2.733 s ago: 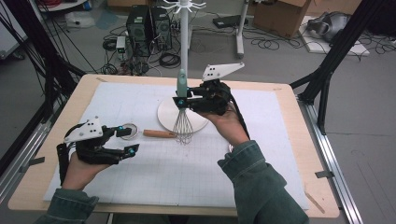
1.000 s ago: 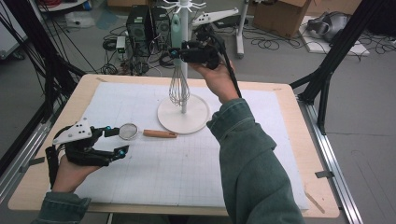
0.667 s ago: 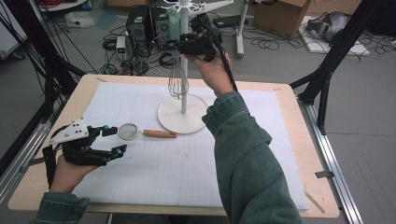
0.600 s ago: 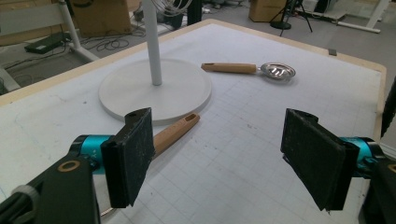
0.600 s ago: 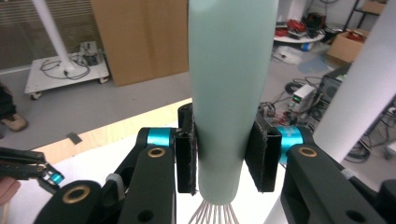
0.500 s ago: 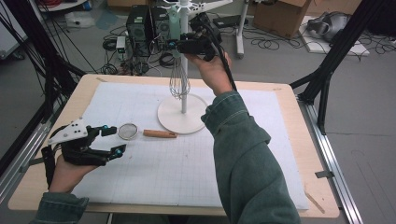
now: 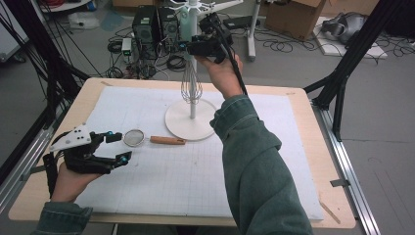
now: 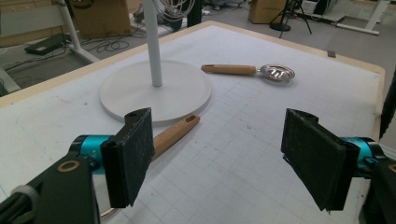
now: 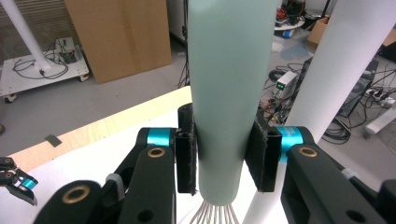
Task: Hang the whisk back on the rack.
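A whisk [image 7: 191, 87] with a mint handle [image 9: 229, 84] hangs upright, high beside the pole of a white stand [image 7: 188, 128]. My right gripper [image 7: 190, 46] is shut on that handle, both pads pressed to its sides, as the right gripper view [image 9: 229, 156] shows. At the table's left my left gripper [image 7: 115, 147] hovers open with nothing between its pads [image 8: 317, 161]. Just ahead of it lies a small strainer [image 7: 133, 138] with a wooden handle [image 8: 175, 133], which points at the stand's base [image 8: 140, 93].
A second wooden-handled sieve spoon [image 8: 275, 73] lies on the white mat [image 7: 161, 186] beyond the stand's base. The stand's hooks [image 7: 215, 6] spread just above my right gripper. Cables, computer cases [image 7: 147, 24] and boxes sit on the floor behind the table.
My right gripper has carried the whisk up from the stand's base to near its top, then held still. My left gripper has drawn slightly back to the left.
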Available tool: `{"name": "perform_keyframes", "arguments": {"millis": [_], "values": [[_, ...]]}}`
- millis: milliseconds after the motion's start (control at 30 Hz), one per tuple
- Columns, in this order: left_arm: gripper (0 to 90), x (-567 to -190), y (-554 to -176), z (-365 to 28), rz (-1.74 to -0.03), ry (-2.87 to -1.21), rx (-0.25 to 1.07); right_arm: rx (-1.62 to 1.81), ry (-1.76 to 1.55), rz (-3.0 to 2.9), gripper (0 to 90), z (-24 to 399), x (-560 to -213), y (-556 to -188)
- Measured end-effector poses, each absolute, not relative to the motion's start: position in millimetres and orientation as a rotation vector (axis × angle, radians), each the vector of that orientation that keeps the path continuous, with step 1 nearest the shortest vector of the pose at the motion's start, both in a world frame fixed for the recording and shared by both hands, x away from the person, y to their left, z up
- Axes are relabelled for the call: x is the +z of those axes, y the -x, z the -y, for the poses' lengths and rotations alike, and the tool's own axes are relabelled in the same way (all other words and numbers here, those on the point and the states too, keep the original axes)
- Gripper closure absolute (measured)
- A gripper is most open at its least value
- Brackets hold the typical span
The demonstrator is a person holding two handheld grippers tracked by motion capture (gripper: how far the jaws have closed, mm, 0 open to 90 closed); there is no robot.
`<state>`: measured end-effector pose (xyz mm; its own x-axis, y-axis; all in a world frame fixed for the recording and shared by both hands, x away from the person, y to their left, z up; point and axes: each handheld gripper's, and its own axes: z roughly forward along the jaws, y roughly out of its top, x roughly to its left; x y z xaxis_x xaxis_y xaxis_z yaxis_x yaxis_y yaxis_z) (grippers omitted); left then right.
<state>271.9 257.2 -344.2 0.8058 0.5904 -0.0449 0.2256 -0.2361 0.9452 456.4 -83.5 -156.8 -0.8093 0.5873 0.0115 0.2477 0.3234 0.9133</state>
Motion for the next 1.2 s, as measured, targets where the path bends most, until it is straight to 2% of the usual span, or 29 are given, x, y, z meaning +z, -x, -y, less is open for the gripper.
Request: {"name": "perform_keyframes", "arguments": {"millis": [567,1000,1100,1200], "values": [[25.5,-346,-272,-260,-0.636,-1.819,0.386,1.548,-0.690,-2.294,64.8,94,-163,-459],[24.6,-348,-271,-265,-0.658,-1.815,0.383,1.649,-0.621,-2.277,55.4,122,-156,-451],[24.2,-348,-272,-265,-0.657,-1.815,0.379,1.686,-0.591,-2.280,55.4,129,-153,-449],[23.9,-348,-272,-264,-0.656,-1.817,0.382,1.724,-0.558,-2.297,61.1,135,-151,-448]]}}
